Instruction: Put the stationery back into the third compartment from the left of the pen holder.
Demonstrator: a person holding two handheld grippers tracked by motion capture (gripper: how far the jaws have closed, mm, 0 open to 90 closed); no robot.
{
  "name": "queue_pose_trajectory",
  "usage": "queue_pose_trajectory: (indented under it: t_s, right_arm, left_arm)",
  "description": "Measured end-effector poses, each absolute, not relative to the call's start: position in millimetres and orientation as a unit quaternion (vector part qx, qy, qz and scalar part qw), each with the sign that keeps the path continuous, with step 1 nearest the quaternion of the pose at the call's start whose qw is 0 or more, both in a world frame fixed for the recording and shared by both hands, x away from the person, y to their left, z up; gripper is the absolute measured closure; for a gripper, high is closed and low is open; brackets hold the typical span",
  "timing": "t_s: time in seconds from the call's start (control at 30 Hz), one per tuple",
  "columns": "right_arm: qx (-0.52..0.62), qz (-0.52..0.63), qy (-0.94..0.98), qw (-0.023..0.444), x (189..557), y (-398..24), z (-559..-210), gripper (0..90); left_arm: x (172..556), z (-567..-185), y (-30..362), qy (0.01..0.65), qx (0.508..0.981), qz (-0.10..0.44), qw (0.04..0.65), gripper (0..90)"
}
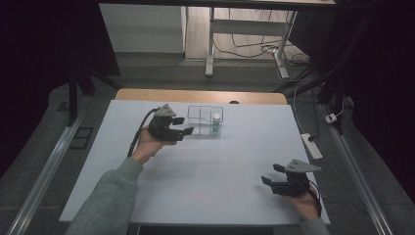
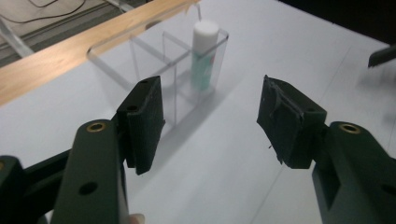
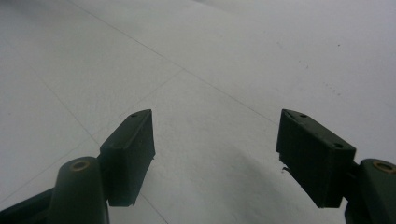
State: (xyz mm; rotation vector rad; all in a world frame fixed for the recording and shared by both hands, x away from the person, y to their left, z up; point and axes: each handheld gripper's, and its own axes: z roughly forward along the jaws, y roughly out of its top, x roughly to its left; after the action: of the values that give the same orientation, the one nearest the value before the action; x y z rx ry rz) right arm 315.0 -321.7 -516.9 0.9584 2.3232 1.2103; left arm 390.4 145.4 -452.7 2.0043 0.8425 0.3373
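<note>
The right tool (image 1: 274,174) sits nearest, at about five o'clock on the white tabletop (image 1: 210,166), jaws wide with nothing between them; the left tool (image 1: 183,126), at about eleven o'clock, has its jaws apart and empty, pointing toward a clear compartmented organizer (image 1: 198,114) just beyond; a white-capped bottle (image 1: 216,124) stands upright in the organizer's right-hand compartment.

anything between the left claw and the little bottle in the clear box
Only the clear box's own wall and a bare strip of white table; the left gripper view shows the left claw open before the bottle.
</note>
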Motion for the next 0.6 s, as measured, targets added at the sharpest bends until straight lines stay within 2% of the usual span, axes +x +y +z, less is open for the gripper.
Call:
queue_pose_trajectory:
  t_s: [0.23, 0.5, 0.6]
  right_arm:
    - [0.34, 0.43, 0.818, 0.174, 316.5, -322.1, -517.5, 27.6]
    - [0.343, 0.431, 0.816, 0.176, 317.6, -323.9, -516.6, 27.6]
    - [0.343, 0.43, 0.816, 0.176, 318.2, -323.9, -517.0, 27.6]
  left_arm:
    - [359.7, -475.6, 174.0, 0.355, 0.809, 0.136, 0.448, 39.1]
    - [328.0, -493.7, 182.9, 0.346, 0.824, 0.151, 0.421, 38.4]
    - [319.1, -498.7, 187.1, 0.354, 0.818, 0.146, 0.429, 38.1]
